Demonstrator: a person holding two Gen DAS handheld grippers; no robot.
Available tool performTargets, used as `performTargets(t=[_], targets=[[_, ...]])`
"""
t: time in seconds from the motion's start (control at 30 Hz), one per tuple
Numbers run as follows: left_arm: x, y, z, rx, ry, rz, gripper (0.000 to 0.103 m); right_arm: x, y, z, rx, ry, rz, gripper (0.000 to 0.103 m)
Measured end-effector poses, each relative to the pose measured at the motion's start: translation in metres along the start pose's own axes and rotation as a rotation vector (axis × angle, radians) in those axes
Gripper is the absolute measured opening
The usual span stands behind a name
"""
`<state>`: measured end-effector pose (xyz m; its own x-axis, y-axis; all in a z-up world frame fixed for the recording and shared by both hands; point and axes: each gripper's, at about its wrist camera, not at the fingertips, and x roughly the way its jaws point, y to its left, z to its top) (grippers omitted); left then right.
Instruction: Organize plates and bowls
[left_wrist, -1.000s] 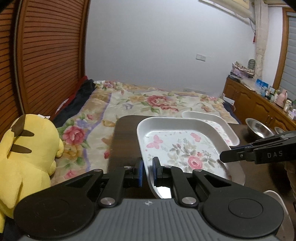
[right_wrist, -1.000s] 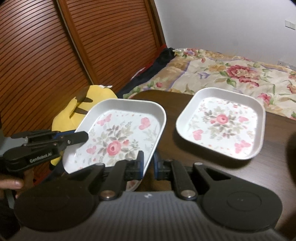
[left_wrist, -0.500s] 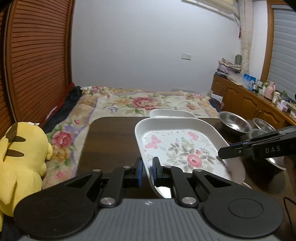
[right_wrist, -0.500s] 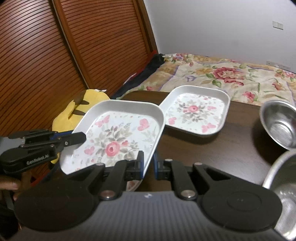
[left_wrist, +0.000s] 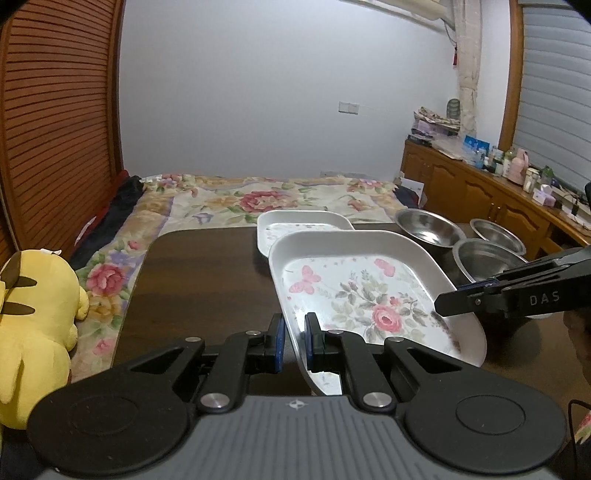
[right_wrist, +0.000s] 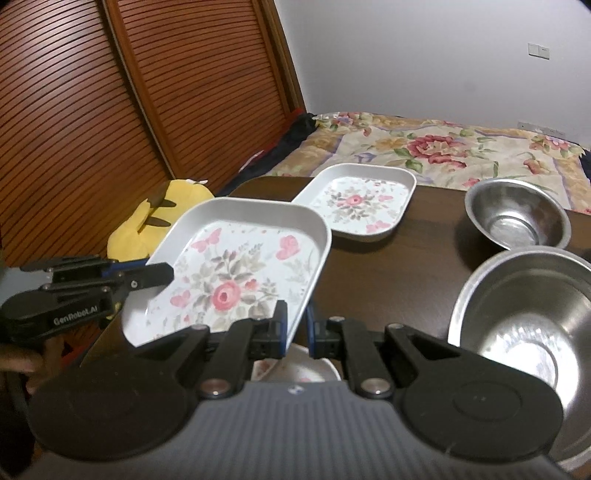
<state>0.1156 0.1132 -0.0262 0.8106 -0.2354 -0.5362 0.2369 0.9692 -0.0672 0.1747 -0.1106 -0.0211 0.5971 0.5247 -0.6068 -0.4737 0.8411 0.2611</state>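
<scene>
I hold a square white plate with a rose and butterfly pattern (left_wrist: 369, 291) (right_wrist: 236, 269) above the dark table (left_wrist: 207, 266), tilted. My left gripper (left_wrist: 294, 332) is shut on its near left rim; it shows in the right wrist view as the left gripper (right_wrist: 162, 275). My right gripper (right_wrist: 295, 325) is shut on the opposite rim, and it appears in the left wrist view as the right gripper (left_wrist: 454, 302). A matching second plate (left_wrist: 295, 223) (right_wrist: 362, 201) lies flat on the table just beyond. Steel bowls (left_wrist: 428, 225) (right_wrist: 517, 218) stand to the right, one large bowl (right_wrist: 524, 317) close by.
A small floral dish (right_wrist: 306, 369) lies under my right gripper. A yellow plush toy (left_wrist: 33, 325) sits left of the table. A bed with a floral cover (left_wrist: 258, 199) lies behind. A wooden cabinet (left_wrist: 480, 184) carries bottles at the right.
Both grippers carried the held plate sideways over the table toward the steel bowls, which came into view. The second plate now sits just behind the held one.
</scene>
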Motion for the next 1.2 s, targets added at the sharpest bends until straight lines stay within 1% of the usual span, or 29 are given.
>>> performTargets(t=[0.37,0.73,0.9,1.0,1.2], targets=[[0.0,-0.008,-0.026,-0.017,0.047,-0.025,0.012,-0.009,-0.004,-0.027,0.0,0.012,0.0,0.012],[-0.003,-0.016,-0.043,-0.039,0.069,-0.052,0.012,-0.014,-0.011,-0.054,0.064,0.023,0.022,0.012],[-0.003,-0.018,-0.051,-0.039,0.087,-0.061,0.012,-0.021,-0.009,-0.063,0.066,0.006,0.012,0.012],[-0.002,-0.018,-0.054,-0.04,0.096,-0.064,0.012,-0.024,-0.008,-0.069,0.047,-0.01,-0.001,0.012],[-0.001,-0.018,-0.054,-0.039,0.095,-0.064,0.012,-0.026,-0.009,-0.077,0.07,-0.054,-0.007,0.012]])
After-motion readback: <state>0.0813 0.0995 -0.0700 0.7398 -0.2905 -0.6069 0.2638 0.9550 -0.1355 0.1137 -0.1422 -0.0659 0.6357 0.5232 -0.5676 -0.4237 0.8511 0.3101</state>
